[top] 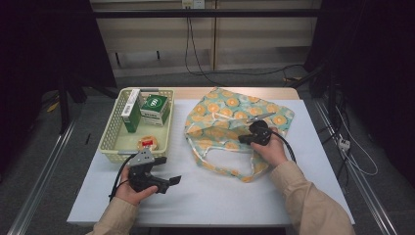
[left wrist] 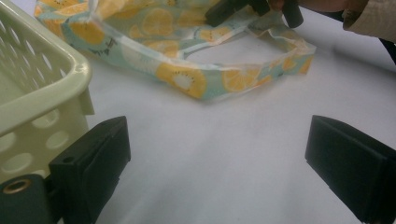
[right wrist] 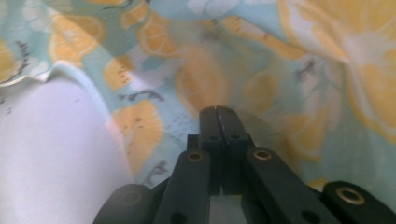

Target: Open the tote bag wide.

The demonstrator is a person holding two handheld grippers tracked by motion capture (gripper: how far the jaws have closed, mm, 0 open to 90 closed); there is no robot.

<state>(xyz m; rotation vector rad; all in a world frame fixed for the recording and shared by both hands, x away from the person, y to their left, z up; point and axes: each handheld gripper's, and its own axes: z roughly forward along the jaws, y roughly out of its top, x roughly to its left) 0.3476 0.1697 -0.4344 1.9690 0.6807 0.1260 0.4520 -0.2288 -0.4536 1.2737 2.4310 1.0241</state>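
A teal cloth bag (top: 222, 122) printed with orange slices lies flat on the white table (top: 220, 196), its handle loops toward the person. My right gripper (top: 241, 140) rests low on the bag's middle, pointing left. In the right gripper view its jaws (right wrist: 218, 111) meet with no gap against the bag fabric (right wrist: 299, 70); I cannot tell whether a fold is pinched. My left gripper (top: 167, 170) sits at the front left beside the basket, jaws wide apart (left wrist: 217, 154) with bare table between them. The bag's handle (left wrist: 187, 81) lies ahead of it.
A pale yellow plastic basket (top: 110, 142) stands at the left, holding a green and white box (top: 155, 108), a taller box (top: 131, 111) and a small red item (top: 147, 143). Its corner (left wrist: 51, 93) is right beside my left jaw. Cables trail on the floor beyond the table.
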